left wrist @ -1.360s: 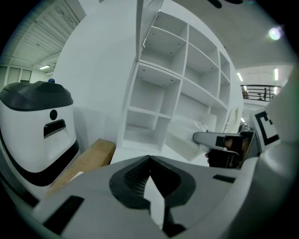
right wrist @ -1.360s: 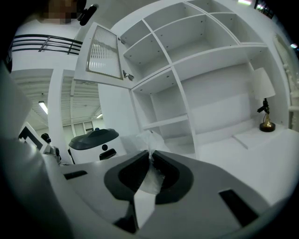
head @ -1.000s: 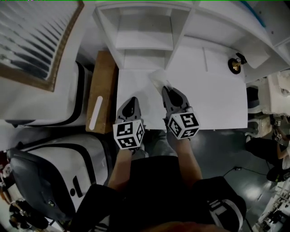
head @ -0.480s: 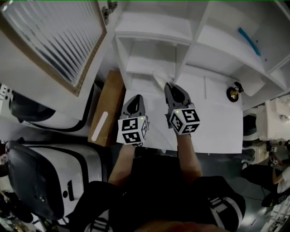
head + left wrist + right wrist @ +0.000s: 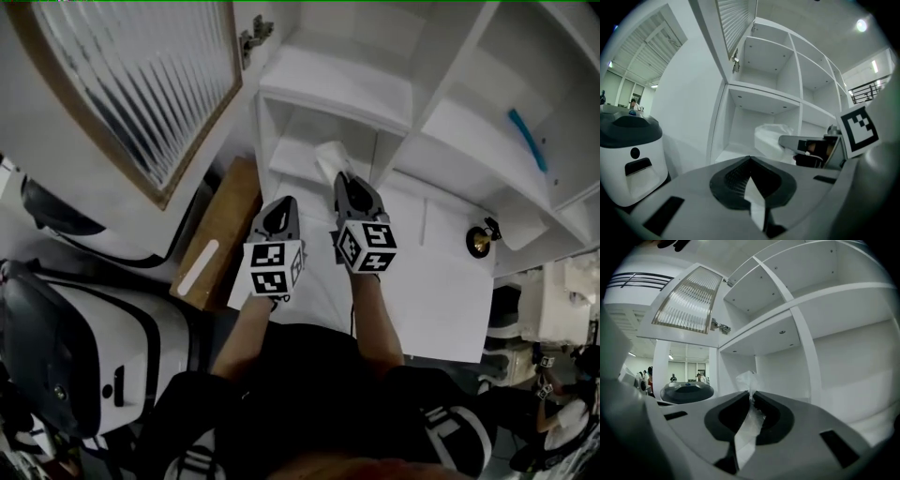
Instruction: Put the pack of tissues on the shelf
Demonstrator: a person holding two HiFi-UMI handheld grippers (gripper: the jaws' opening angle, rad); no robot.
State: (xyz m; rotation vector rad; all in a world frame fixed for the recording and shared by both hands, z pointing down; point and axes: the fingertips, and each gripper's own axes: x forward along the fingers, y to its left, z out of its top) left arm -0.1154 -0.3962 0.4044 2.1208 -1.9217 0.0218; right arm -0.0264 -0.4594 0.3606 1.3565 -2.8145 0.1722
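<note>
Pinching the soft white plastic-wrapped pack of tissues (image 5: 328,157) by its wrapper, the right gripper (image 5: 345,180) should enter the left bay of the white shelf (image 5: 284,172) level. The left gripper (image 5: 281,208) is closed, empty.

White shelving over a work table, in a bright hall

A white shelf unit (image 5: 337,80) of open cubbies rises behind a white table (image 5: 441,281). Its wood-framed, ribbed-glass door (image 5: 141,84) hangs open at the left. A wooden board (image 5: 220,225) and white, dark-trimmed machines (image 5: 84,319) sit beside the table. A round ceiling lamp (image 5: 861,26) glows overhead.
</note>
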